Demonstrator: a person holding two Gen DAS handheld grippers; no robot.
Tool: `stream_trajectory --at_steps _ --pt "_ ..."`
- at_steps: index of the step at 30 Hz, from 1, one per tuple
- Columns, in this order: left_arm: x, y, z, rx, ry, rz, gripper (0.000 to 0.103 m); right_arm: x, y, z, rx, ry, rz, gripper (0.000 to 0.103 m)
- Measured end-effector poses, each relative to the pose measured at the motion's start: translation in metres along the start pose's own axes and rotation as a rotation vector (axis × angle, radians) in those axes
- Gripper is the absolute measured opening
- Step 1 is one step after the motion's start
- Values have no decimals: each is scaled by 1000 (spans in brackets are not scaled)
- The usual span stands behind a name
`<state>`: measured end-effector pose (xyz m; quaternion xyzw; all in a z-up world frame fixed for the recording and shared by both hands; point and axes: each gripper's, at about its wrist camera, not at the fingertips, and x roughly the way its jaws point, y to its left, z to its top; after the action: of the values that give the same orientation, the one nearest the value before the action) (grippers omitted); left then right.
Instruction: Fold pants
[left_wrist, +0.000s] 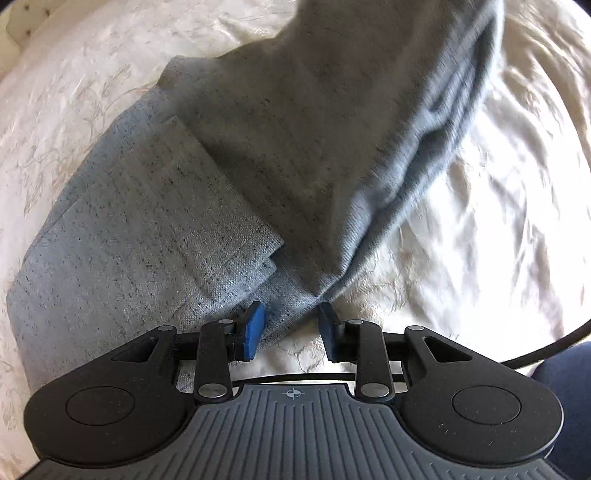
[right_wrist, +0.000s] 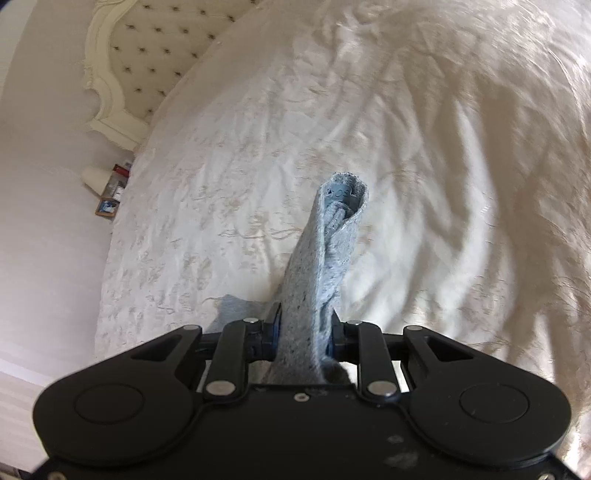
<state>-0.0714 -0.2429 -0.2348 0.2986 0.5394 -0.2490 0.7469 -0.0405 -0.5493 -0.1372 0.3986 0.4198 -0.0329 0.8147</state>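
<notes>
Just ahead of the left hand-held gripper (left_wrist: 291, 328), the grey pants (left_wrist: 155, 229) lie partly folded on the bed (left_wrist: 498, 206), one layer doubled over another off to its left. Its blue pads (left_wrist: 254, 329) stand a little apart with a gathered corner of the cloth lying between them; the pads do not seem to press on it, so this reads as a corner set down rather than one being carried. From that corner a length of fabric rises steeply up and away, blurred, which suggests it is being drawn taut from above.

The right hand-held gripper (right_wrist: 306, 332) explains that pull: its jaws are narrow and clamped on a bunched end of the pants, the hem sticking out beyond the fingers as a rolled tube above the bedspread. Held high like this, the end can be carried over the stack to make the next fold.

Well beyond and to the left of the right gripper are a tufted headboard (right_wrist: 140, 48) and small items on the floor (right_wrist: 110, 192). Near the left gripper's right side runs a dark cable (left_wrist: 554, 343), close enough that it could snag the cloth.
</notes>
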Motion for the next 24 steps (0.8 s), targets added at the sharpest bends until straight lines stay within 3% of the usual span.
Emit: stream_trajectory --at_steps 6,10,12,15,18,19,20,22,24 --pt "-25 -14 -22 94 -53 -59 31 -14 53 -9 -81 -39 24 22" --pt "-51 -12 -42 181 -72 -259 30 -18 102 -21 -147 -60 46 22" --pt "-66 -6 -58 202 -91 -307 30 -18 128 -28 -186 -65 61 22" --pt "-84 22 -81 133 -118 -322 30 -15 173 -42 -255 -64 95 21" --pt "-96 71 -105 -9 -132 -321 31 -6 219 -60 -330 -49 139 16" --pt "-96 93 -110 -59 -137 -308 31 -2 234 -68 -359 -42 156 14" --pt "-94 112 -116 -100 -140 -289 31 3 251 -76 -389 -34 182 5" --pt "-92 144 -135 -176 -139 -241 31 16 282 -93 -432 -9 236 2" --pt "-91 175 -149 -228 -122 -199 31 35 313 -115 -507 3 182 4"
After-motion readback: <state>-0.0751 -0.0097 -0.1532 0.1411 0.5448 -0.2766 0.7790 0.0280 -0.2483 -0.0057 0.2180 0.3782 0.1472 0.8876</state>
